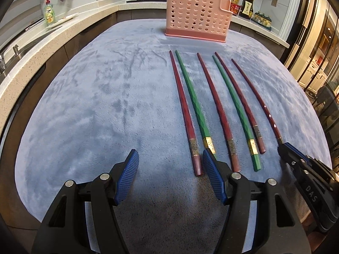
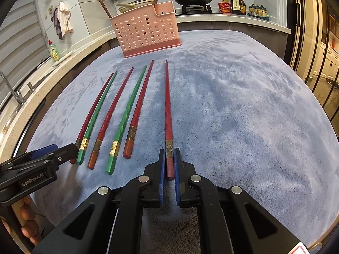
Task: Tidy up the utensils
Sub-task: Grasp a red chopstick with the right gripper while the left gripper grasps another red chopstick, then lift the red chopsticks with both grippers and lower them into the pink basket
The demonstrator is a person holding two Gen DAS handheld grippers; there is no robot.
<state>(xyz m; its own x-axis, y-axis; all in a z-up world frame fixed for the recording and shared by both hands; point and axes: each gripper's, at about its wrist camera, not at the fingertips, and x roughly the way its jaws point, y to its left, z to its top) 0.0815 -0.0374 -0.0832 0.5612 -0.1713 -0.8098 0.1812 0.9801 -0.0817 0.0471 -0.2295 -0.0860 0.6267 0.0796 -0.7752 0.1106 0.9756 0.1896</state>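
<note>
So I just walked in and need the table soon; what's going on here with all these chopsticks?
A person is sorting chopsticks with two handheld grippers. The right gripper is shut on the thick end of the rightmost dark red chopstick, which lies on the blue fleece cloth. The left gripper is open near the other five. The pink perforated plastic holder waits behind.

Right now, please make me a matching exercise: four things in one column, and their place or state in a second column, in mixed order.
Things:
1. right gripper
2. left gripper
3. pink utensil holder
4. green chopsticks

Places or states:
A. standing at the far end of the blue cloth
B. shut on the rightmost red chopstick
C. open, nothing between the pads
D. lying on the cloth among red chopsticks

Pairs: 1-B, 2-C, 3-A, 4-D
</note>
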